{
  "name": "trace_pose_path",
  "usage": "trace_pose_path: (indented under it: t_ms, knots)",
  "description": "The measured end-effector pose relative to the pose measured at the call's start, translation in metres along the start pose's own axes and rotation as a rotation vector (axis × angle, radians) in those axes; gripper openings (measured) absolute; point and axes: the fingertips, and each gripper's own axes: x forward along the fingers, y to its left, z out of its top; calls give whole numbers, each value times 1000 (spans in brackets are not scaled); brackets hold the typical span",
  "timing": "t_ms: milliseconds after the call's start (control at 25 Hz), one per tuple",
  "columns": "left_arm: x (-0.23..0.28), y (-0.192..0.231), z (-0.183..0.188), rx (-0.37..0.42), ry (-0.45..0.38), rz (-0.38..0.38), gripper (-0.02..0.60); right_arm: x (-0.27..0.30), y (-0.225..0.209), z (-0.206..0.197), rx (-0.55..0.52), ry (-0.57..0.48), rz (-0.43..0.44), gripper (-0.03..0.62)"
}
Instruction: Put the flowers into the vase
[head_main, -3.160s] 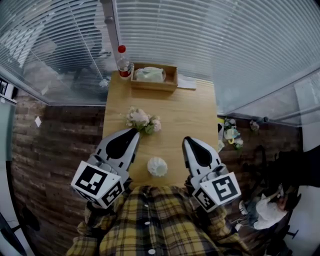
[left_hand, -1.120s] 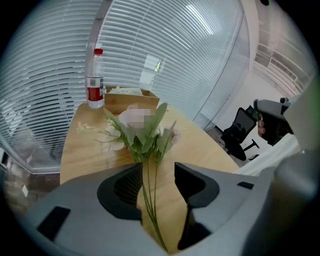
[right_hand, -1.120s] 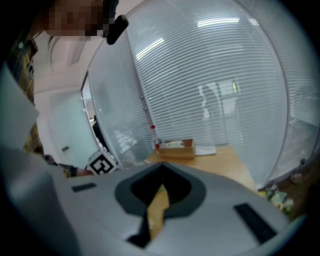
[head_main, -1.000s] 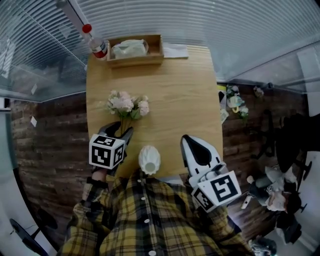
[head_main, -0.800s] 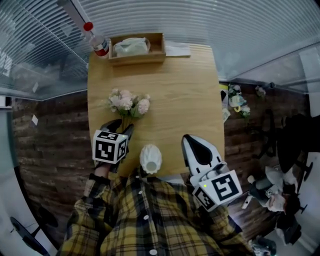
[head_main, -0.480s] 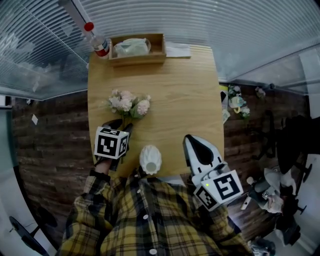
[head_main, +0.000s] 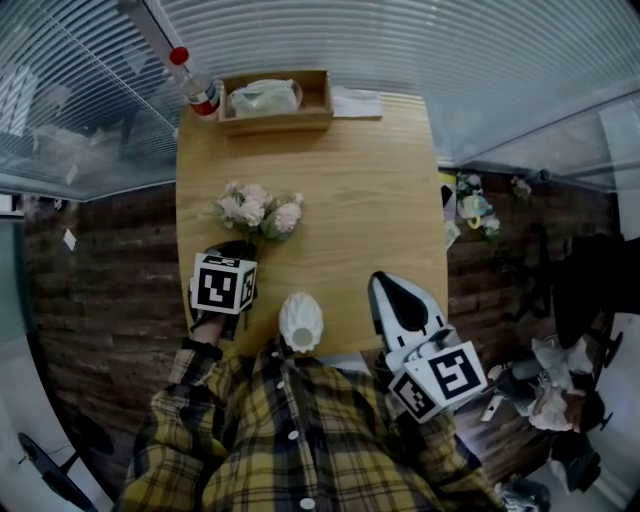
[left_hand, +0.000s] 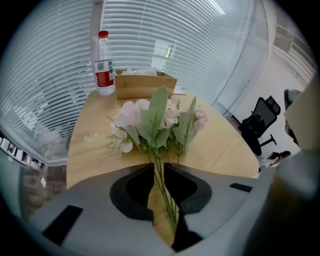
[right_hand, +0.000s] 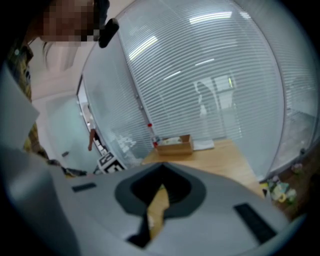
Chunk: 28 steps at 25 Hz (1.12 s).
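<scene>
The left tool (left_hand: 159, 167), its jaws just closed in, is clamped on the green stems of the pale pink flower bunch (left_hand: 155, 117), likely so the blooms are spared; the right tool (right_hand: 160, 170) is held shut, empty.

No readable text anywhere in view.
</scene>
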Motion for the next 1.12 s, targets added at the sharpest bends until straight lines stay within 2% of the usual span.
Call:
trace_pose_path:
  t_ms: [200,480,680,800,1120]
  knots:
    - [2,-3,-1,-46,7,-47,116,2,-3,0,5,4,2,12]
    - [9,1,-5,1,58,20,124,3,-5,-2,14,8,5,12]
    - [7,5,0,45,66,62,74,2,-7,-2,19,9,0,12]
    - [7,-1,0,30,58,37,25,3,-9,-3,26,9,-1,12]
    - [0,-7,4,0,5,-16,14,1,-10,-1,26,5,-4,12]
